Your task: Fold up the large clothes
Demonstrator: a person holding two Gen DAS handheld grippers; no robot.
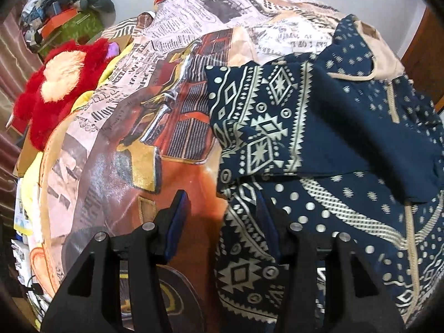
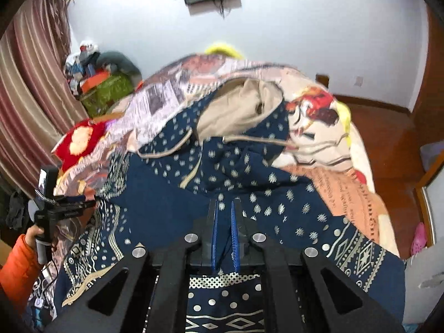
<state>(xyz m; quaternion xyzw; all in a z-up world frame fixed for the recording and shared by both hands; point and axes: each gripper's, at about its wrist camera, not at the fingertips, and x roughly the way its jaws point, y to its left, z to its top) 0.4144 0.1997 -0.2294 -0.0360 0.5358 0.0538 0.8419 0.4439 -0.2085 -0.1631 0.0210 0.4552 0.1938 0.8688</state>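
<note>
A large navy hooded garment (image 1: 347, 149) with cream geometric print lies spread on the bed. One sleeve (image 1: 258, 116) is folded across its body. My left gripper (image 1: 224, 208) is open and empty, hovering over the garment's left edge. In the right wrist view the garment (image 2: 222, 166) fills the middle, with its beige-lined hood (image 2: 236, 111) at the far end. My right gripper (image 2: 224, 208) is nearly closed with navy fabric between its blue pads. The left gripper (image 2: 69, 205) shows at the left, held by a hand in an orange sleeve.
The bed is covered by a newspaper-print blanket (image 1: 155, 88). A red plush toy (image 1: 55, 83) lies at its left. A cluttered green box (image 2: 108, 91) stands by striped curtains (image 2: 30, 83). Wooden floor (image 2: 388, 127) and pink slippers (image 2: 419, 238) are at the right.
</note>
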